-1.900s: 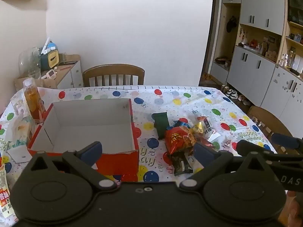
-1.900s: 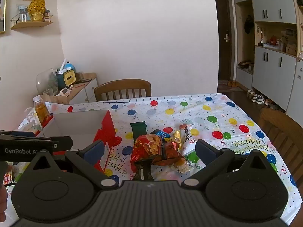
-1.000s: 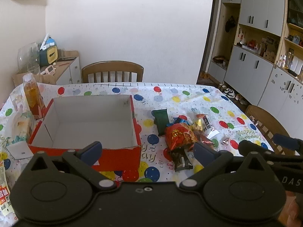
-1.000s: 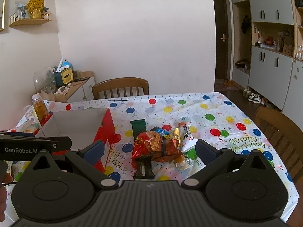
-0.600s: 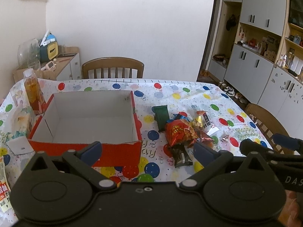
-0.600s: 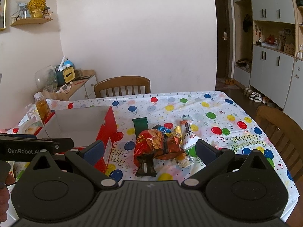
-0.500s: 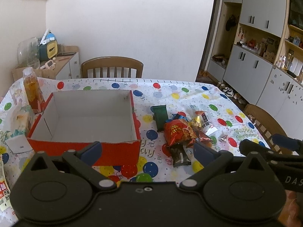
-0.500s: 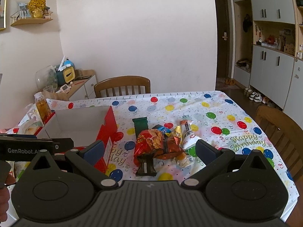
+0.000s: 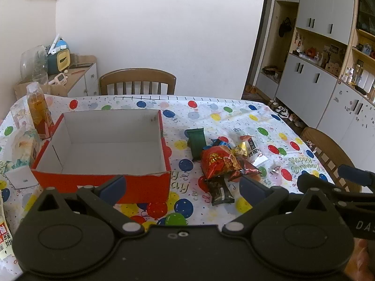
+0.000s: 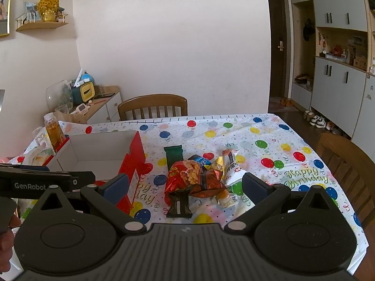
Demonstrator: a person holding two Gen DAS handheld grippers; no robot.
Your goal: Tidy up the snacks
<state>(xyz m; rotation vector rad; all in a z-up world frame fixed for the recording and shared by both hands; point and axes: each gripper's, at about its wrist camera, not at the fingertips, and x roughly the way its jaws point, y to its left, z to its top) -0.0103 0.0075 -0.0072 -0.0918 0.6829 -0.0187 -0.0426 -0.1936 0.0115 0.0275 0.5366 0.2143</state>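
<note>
A heap of snack packets lies mid-table: a red bag [image 9: 219, 161] [image 10: 182, 175], a dark green packet [image 9: 196, 142] [image 10: 174, 155], a black bar [image 9: 220, 190] [image 10: 179, 206] nearest me, and a white packet [image 10: 230, 165]. Left of the heap stands a red cardboard box [image 9: 103, 178] [image 10: 131, 164] with a white inside and nothing in it. My left gripper [image 9: 182, 187] hovers open above the box's near right corner. My right gripper [image 10: 184, 185] hangs open over the near side of the heap, nothing between its fingers.
The table wears a balloon-print cloth [image 9: 234, 114]. A bottle of amber drink [image 9: 38, 111] and a tissue pack [image 9: 20, 149] stand left of the box. Wooden chairs sit at the far side [image 9: 137, 82] and at the right [image 10: 344, 161]. Cabinets [image 9: 328, 77] line the right wall.
Both grippers have risen and drawn back a little, so the box and snack heap sit slightly farther off. Nothing on the table has moved.
</note>
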